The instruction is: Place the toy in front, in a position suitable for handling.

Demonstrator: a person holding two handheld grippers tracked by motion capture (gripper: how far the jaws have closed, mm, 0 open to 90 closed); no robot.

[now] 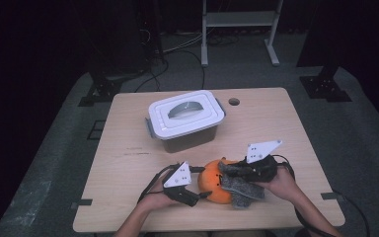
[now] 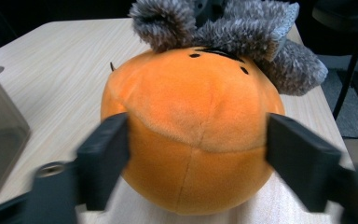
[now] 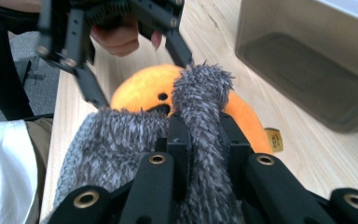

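Up close, an orange plush (image 1: 212, 185) sat on a wooden table (image 1: 128, 163), near its front edge, well in front of a lidded white box (image 1: 185, 118). The left gripper (image 2: 196, 161) had its two jaws standing either side of the plush, right at its flanks; whether they pressed on it could not be told. The right gripper (image 3: 200, 135) was clamped on a fuzzy grey cloth (image 3: 121, 140) draped over the plush's far side.
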